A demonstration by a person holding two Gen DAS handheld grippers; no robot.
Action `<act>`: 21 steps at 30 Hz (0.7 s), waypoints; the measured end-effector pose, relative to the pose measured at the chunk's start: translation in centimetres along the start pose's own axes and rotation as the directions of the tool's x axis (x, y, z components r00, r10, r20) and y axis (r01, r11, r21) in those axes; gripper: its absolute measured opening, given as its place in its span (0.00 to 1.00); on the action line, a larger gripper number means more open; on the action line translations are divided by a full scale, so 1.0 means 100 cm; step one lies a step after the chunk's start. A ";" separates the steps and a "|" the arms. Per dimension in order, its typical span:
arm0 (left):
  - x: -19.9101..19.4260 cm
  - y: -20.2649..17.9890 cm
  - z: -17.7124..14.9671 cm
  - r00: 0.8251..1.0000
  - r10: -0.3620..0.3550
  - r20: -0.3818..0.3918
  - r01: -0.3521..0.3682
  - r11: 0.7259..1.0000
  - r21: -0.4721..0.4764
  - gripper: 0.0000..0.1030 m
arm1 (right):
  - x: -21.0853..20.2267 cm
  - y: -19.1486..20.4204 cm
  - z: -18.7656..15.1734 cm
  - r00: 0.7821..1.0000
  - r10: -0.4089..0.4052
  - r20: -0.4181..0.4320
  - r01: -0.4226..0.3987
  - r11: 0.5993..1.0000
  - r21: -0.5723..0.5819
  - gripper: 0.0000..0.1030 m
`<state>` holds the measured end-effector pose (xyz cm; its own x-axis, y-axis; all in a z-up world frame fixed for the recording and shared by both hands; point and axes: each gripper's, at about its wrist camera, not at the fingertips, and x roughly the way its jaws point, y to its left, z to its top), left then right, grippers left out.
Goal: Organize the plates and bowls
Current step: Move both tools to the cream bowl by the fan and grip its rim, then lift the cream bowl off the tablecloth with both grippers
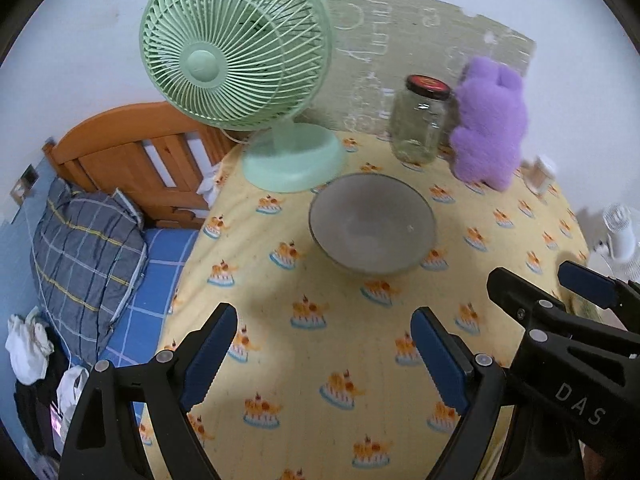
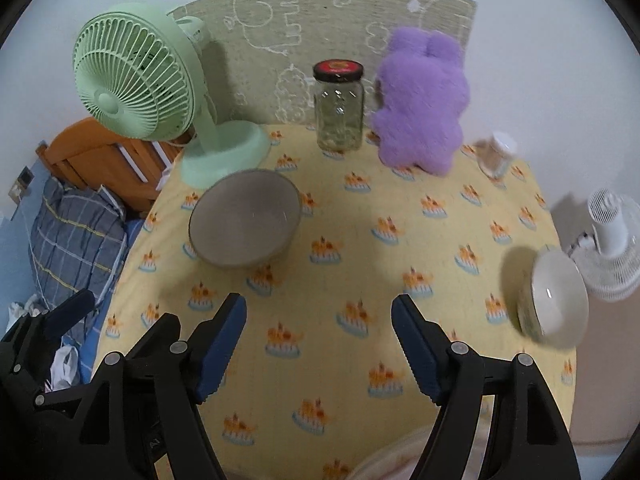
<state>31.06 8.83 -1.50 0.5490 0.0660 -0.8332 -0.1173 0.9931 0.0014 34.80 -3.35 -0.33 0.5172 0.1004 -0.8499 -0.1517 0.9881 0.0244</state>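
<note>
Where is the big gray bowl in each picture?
Left wrist view: the gray bowl sits near the middle, just right of the green fan's base.
Right wrist view: the gray bowl sits left of the middle, just below the green fan's base.
Shared landmark: the purple plush toy beside the glass jar.

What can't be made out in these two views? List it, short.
- White bowl: absent from the left wrist view; motion-blurred in the right wrist view.
- Small jar: blurred in both views, contents unreadable.
- Glass jar lid print: too small and blurred.
- Pale object at the bottom edge, right wrist view: cut off and hidden by the right gripper.
</note>
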 end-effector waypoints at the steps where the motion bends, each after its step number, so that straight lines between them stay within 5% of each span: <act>1: 0.004 0.001 0.003 1.000 0.007 0.001 -0.007 1.000 -0.010 0.87 | 0.004 0.001 0.004 1.000 0.005 0.002 -0.005 1.000 -0.005 0.75; 12: 0.060 0.001 0.042 0.998 0.057 0.005 -0.057 0.997 -0.047 0.67 | 0.071 0.012 0.053 0.998 0.056 0.002 -0.056 0.998 -0.031 0.62; 18: 0.097 -0.003 0.054 0.999 0.028 -0.040 -0.030 0.998 -0.050 0.39 | 0.108 0.011 0.067 0.996 0.076 -0.036 -0.076 0.997 -0.004 0.51; 21: 0.109 -0.004 0.055 0.998 0.030 -0.055 -0.033 0.998 -0.058 0.34 | 0.119 0.013 0.068 0.996 0.084 -0.041 -0.084 0.996 -0.012 0.41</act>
<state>41.66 9.66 -7.57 0.4985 0.0904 -0.8622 -0.1832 0.9831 -0.0029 46.55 -0.10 -6.85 0.4681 0.1781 -0.8655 -0.2048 0.9747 0.0898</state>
